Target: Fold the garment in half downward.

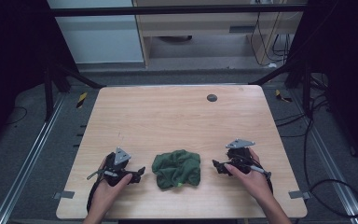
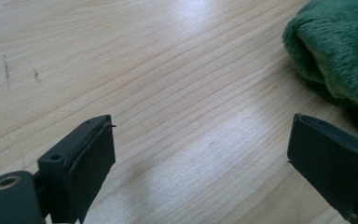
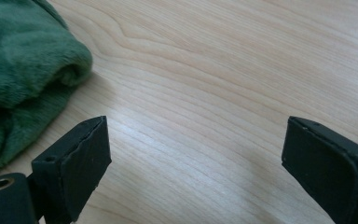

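Crumpled dark green fleece cloth (image 1: pixel 176 169) near the front edge of a pale wooden table (image 1: pixel 177 116), left gripper (image 1: pixel 139 174) and right gripper (image 1: pixel 216 166) flanking it, jaws wide apart, holding nothing, cloth untouched.

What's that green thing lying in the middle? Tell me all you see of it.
The green cloth is soft, plush, fleece-like fabric, crumpled into a loose heap with rolled folds. It lies on the wooden table near its front edge, between the two grippers. Neither touches it; only the table does.
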A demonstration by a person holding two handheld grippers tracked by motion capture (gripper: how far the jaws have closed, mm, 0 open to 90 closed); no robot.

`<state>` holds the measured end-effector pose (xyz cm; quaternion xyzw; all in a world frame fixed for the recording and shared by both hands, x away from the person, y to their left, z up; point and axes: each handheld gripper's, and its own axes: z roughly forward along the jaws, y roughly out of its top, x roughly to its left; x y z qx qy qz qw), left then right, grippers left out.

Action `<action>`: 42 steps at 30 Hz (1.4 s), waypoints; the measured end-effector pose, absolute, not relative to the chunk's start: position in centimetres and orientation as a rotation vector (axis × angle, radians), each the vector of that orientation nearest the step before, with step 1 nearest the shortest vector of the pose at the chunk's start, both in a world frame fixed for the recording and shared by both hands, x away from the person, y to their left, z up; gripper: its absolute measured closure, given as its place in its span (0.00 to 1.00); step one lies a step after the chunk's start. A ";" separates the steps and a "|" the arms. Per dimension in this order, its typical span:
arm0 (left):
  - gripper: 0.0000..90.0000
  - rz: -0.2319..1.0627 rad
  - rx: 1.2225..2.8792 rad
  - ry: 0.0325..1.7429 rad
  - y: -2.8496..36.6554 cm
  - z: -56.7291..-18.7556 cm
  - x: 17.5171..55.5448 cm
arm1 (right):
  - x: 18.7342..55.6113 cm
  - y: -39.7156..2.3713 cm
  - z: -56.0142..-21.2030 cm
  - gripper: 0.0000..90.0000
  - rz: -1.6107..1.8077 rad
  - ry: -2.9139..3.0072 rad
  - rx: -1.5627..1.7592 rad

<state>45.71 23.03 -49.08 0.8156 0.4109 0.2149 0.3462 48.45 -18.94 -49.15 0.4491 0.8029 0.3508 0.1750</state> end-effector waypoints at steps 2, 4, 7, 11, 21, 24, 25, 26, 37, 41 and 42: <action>0.08 0.555 2.118 1.072 23.2 -49.2 45.9 | 48.6 -19.1 -49.2 0.09 0.994 2.267 1.276; 0.07 0.554 2.127 1.070 23.3 -49.4 46.1 | 48.9 -19.6 -49.1 0.09 0.986 2.269 1.284; 0.07 0.549 2.139 1.072 23.5 -49.5 46.3 | 49.1 -20.0 -49.1 0.09 0.959 2.282 1.294; 0.07 0.540 2.146 1.068 23.6 -49.6 46.5 | 49.4 -20.6 -49.3 0.09 0.950 2.284 1.302; 0.05 0.547 2.215 1.032 24.0 -49.7 48.3 | 51.1 -22.6 -49.3 0.09 0.921 2.225 1.357; 0.05 0.534 2.196 1.055 24.6 -49.4 49.2 | 51.6 -23.1 -49.4 0.11 0.942 2.189 1.385; 0.05 0.531 2.192 1.064 24.9 -49.4 49.5 | 51.8 -23.2 -49.5 0.11 0.946 2.180 1.399; 0.05 0.535 2.183 1.079 25.0 -49.4 49.8 | 52.0 -23.4 -49.7 0.11 0.942 2.171 1.402; 0.04 0.538 2.117 1.190 26.9 -50.5 52.2 | 53.3 -24.2 -50.6 0.13 0.943 2.071 1.477; 0.04 0.540 2.081 1.208 27.1 -50.7 52.6 | 53.9 -24.1 -50.3 0.11 0.861 2.112 1.464; 0.03 0.540 2.077 1.212 27.2 -50.8 52.8 | 54.3 -24.2 -50.0 0.11 0.871 2.092 1.473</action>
